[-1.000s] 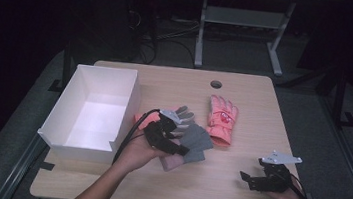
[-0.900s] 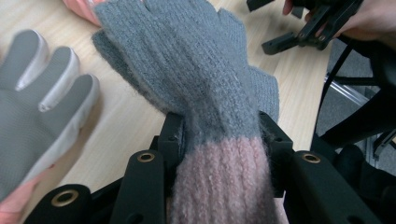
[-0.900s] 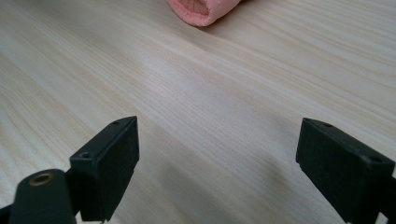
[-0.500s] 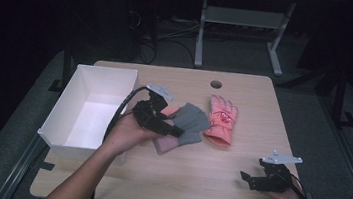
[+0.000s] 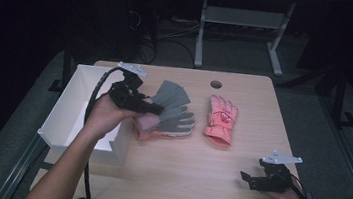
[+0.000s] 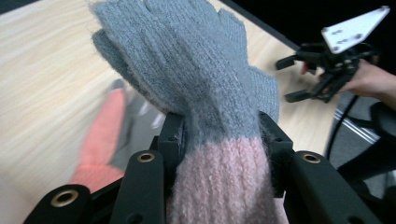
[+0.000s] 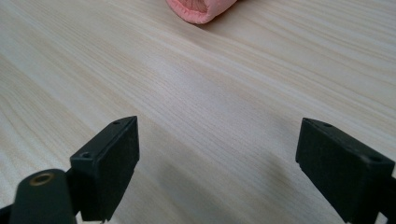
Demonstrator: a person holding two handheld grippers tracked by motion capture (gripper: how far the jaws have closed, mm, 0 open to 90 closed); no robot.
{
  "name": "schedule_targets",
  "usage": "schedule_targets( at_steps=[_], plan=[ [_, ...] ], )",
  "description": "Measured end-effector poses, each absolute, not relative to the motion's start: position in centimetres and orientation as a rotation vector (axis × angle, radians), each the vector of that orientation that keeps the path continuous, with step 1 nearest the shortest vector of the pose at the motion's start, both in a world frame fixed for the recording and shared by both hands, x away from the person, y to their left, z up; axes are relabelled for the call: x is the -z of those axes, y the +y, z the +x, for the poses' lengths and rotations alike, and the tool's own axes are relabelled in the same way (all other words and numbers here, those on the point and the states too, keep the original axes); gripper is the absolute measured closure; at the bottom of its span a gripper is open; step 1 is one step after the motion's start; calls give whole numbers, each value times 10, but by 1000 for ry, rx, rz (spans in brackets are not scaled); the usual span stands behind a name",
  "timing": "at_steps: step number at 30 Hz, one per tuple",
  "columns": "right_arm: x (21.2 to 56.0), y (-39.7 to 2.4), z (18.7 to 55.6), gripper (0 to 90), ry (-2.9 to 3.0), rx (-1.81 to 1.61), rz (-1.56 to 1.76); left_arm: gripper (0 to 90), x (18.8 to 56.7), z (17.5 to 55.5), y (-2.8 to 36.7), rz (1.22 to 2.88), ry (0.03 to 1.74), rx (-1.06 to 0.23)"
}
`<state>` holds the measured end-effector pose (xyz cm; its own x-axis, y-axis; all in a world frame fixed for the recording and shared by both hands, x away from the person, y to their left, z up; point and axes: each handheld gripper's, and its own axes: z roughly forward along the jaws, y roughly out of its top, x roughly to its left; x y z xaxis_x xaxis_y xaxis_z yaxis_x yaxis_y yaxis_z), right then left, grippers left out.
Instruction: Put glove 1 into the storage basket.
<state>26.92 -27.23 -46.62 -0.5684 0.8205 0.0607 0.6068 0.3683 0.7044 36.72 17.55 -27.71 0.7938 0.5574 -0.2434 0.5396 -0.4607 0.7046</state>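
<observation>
My left gripper (image 5: 149, 107) is shut on a grey knitted glove (image 5: 171, 95) with a pink cuff, held in the air beside the white box (image 5: 68, 117). In the left gripper view both jaws press on the glove (image 6: 196, 79) where grey meets pink, around my left gripper (image 6: 219, 140). Under it a salmon glove with a grey palm (image 5: 177, 125) lies on the table. A second salmon glove (image 5: 221, 119) lies to its right. My right gripper (image 5: 252, 179) rests open at the table's front right, with nothing between its jaws (image 7: 219, 163).
The light wood table (image 5: 191, 176) has a round cable hole (image 5: 216, 84) near its far edge. The open white box stands along the left side. A salmon glove cuff (image 7: 198, 9) lies ahead of the right gripper. Dark floor and a metal stand lie beyond the table.
My left gripper has risen and moved left and away, toward the box, carrying the grey knitted glove off the salmon glove beneath. The right gripper has stayed put.
</observation>
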Motion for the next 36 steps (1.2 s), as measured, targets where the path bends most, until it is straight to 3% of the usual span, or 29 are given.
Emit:
schedule_targets(
  at_steps=[24, 36],
  plan=[
    [463, -247, 291, 132, 2388, -1037, 1175, 610, 289, 381, 282, 2024, 1141, -263],
    [463, -249, 290, 132, 2378, -1046, 1192, 609, 335, 401, 312, 2033, 1373, -337]
  ],
)
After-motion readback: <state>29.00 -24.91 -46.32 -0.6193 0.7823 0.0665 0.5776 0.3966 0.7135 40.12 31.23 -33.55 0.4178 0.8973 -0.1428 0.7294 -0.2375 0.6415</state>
